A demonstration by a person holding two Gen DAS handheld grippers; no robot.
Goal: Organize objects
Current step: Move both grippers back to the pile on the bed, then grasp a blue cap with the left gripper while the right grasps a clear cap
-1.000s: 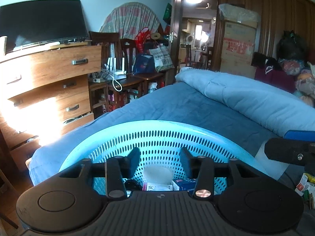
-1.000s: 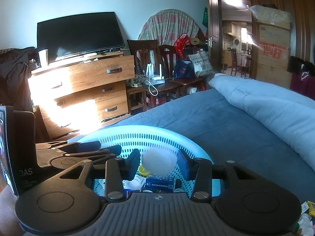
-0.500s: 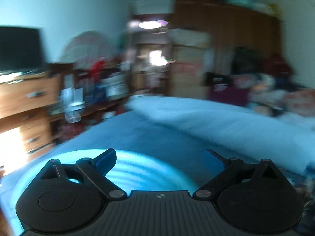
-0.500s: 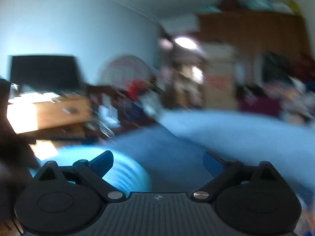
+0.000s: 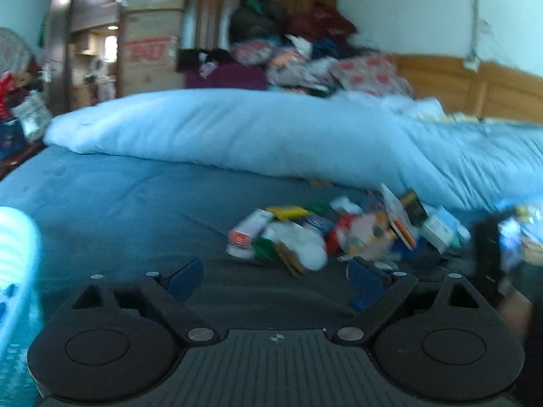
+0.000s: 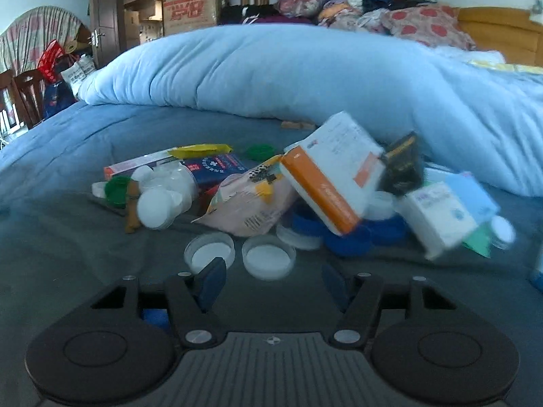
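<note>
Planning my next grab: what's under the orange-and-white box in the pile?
The orange-and-white box leans tilted over blue lids and a white lid, beside the pink pouch. Anything deeper is covered.

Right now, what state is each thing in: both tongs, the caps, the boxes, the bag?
left tongs: open, empty
right tongs: open, empty
two white caps: hollow side up, side by side
orange-and-white box: tilted, propped on the pile
snack bag: lying flat
white jar: tipped over, capped
</note>
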